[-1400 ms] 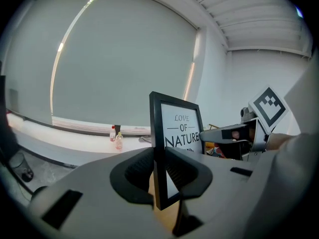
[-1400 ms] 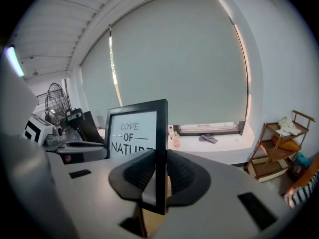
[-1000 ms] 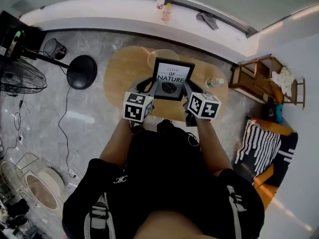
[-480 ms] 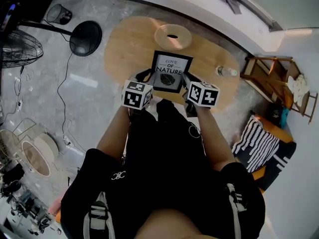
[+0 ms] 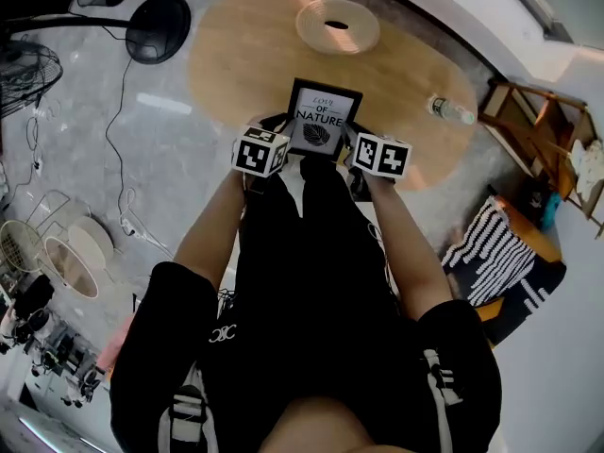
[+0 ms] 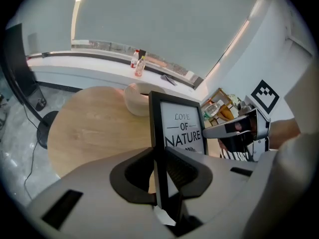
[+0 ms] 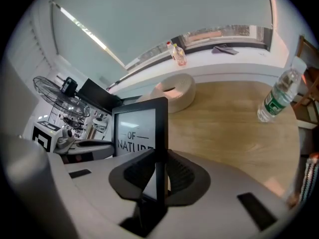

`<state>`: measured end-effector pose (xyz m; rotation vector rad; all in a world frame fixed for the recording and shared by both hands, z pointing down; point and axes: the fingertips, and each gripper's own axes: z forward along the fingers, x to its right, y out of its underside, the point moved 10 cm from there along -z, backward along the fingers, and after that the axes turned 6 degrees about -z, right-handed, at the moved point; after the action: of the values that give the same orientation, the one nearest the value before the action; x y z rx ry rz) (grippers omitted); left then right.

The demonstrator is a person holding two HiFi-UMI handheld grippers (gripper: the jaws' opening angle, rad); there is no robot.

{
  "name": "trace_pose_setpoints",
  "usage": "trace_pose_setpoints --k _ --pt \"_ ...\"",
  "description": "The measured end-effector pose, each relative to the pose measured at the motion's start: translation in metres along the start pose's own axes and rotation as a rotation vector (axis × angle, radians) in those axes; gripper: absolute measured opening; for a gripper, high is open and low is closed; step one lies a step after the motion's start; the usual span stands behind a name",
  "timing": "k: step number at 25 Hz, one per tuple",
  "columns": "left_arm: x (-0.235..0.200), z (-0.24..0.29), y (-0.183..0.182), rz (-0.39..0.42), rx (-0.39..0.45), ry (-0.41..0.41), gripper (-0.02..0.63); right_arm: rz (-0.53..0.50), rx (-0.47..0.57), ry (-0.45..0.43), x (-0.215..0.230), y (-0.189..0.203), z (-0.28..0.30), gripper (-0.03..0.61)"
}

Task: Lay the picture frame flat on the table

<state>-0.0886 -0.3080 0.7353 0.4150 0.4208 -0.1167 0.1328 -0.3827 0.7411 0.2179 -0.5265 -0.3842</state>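
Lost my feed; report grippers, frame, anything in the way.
Left hand-held gripper, right hand-held gripper shut on picture frame's side edges. Frame not yet flat on table. Bottle, round dish clear.

Printed in black capitals inside the picture frame (image 5: 322, 121), upper centre of the head view — "LOVE OF NATURE". Only "OF NATURE" in the right gripper view. Green label on the bottle (image 7: 277, 99), right edge — too small to read.

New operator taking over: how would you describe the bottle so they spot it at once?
Find the oval wooden table. Near its right end in the head view is the bottle. It is clear plastic with a green label, unlike the pale round ring and the black picture frame.
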Motion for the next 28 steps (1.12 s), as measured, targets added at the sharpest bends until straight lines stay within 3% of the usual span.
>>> trace_pose_setpoints --k 9,12,15,17,20,24,28 --pt "-0.020 0.100 0.040 -0.061 -0.200 0.029 0.086 0.083 -0.083 0.105 0.061 0.048 0.075 0.087" --pt "-0.027 0.128 0.050 -0.085 -0.251 0.037 0.086 0.036 -0.113 0.128 0.075 0.055 0.096 0.087" --pt "-0.039 0.149 0.057 -0.052 -0.294 0.027 0.076 -0.019 -0.139 0.141 0.085 0.057 0.122 0.086" --pt "-0.048 0.161 0.062 -0.014 -0.334 -0.006 0.020 -0.028 -0.162 0.153 0.095 0.058 0.137 0.086" --pt "-0.065 0.171 0.072 -0.043 -0.379 -0.019 0.020 0.068 -0.195 0.164 0.116 0.061 0.154 0.086" --pt "-0.090 0.169 0.073 -0.158 -0.360 -0.030 0.020 0.200 -0.225 0.076 0.139 0.062 0.166 0.092" --pt "-0.099 0.152 0.071 -0.147 -0.353 -0.044 0.020 0.026 -0.172 0.148 0.131 0.052 0.154 0.138"
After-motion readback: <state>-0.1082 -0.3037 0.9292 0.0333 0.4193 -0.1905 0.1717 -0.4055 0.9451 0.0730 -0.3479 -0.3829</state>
